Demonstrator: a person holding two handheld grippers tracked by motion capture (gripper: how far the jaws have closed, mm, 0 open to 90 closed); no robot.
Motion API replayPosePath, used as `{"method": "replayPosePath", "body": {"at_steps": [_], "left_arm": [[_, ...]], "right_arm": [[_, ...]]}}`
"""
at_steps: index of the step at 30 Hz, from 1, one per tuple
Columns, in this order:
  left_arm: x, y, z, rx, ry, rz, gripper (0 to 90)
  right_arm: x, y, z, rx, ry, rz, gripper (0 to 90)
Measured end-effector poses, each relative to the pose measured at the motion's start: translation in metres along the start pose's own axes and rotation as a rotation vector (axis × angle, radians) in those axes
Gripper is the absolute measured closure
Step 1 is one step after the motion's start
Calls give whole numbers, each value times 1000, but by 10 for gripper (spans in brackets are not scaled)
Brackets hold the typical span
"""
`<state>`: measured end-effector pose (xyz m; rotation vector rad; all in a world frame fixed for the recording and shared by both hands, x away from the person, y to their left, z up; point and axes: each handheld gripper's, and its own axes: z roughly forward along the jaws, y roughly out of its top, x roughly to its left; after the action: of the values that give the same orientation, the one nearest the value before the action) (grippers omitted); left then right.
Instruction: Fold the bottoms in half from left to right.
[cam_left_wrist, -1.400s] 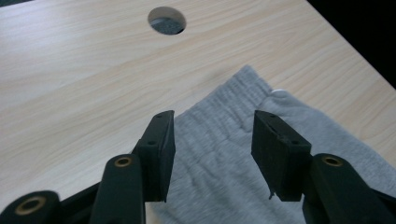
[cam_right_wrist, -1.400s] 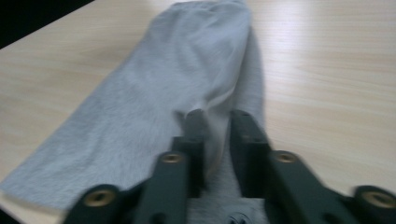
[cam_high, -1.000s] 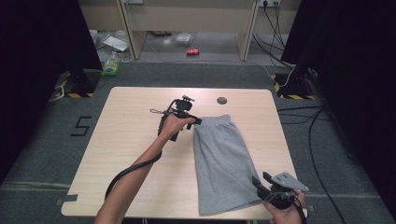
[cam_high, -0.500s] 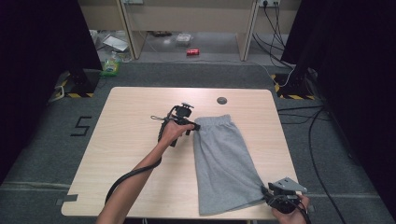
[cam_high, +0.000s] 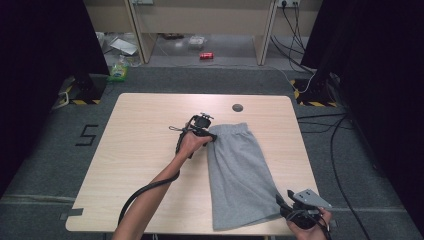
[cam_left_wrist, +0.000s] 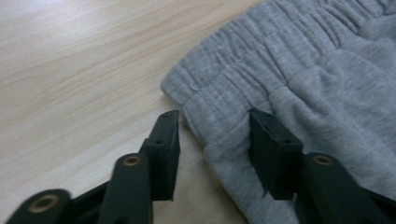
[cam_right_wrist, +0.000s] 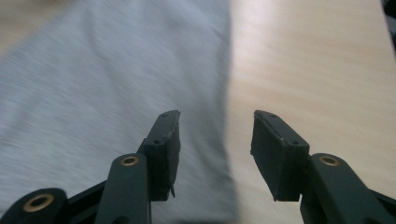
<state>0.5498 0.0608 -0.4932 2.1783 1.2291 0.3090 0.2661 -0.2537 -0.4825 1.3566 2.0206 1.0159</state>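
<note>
- High view: grey shorts (cam_high: 240, 175) are lying flat on the right half of the bench (cam_high: 145, 165), waistband at the far end, hem reaching close to the near edge. The left half of the bench is lying bare, giving wide room on that side; a narrower bare strip is running between the shorts and the bench's right edge. A small dark round cap (cam_high: 237, 107) is sitting near the far edge, apart from the waistband.
- High view: the left gripper (cam_high: 209, 136) is resting at the far left corner of the waistband, and the right gripper (cam_high: 282, 204) is hovering at the near right corner of the hem, right by the bench's near edge.
- Left gripper view: the jaws have just been closing; they are standing apart, straddling the waistband's corner edge, one pad over bare wood, the other over the cloth, not yet clenched on it.
- Right gripper view: the jaws have just been opening; they are standing released, the shorts' right edge running between them, nothing grasped.
</note>
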Motion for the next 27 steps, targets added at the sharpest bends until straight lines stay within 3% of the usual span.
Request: {"method": "replayPosePath", "body": {"at_steps": [1,2,4,5,8,12,18,20,27], "left_arm": [[-1,1,0,4,3,4,568],[-1,1,0,5,4,4,568],[0,1,1,3,4,3,580],[0,1,1,3,4,3,581],[0,3,1,8,19,23,580],[2,5,2,10,24,24,579],[5,3,3,5,23,2,566],[5,3,3,4,28,5,557],[7,2,2,8,19,-9,529]], "right_arm": [[11,4,2,-7,36,-28,508],[11,4,2,-7,36,-28,503],[28,9,10,6,84,-74,498],[28,9,10,6,84,-74,498],[47,12,20,26,130,-130,498],[53,11,24,43,140,-152,498],[47,6,26,93,133,-139,564],[45,-5,26,174,168,-131,613],[51,-11,15,188,175,-141,644]]}}
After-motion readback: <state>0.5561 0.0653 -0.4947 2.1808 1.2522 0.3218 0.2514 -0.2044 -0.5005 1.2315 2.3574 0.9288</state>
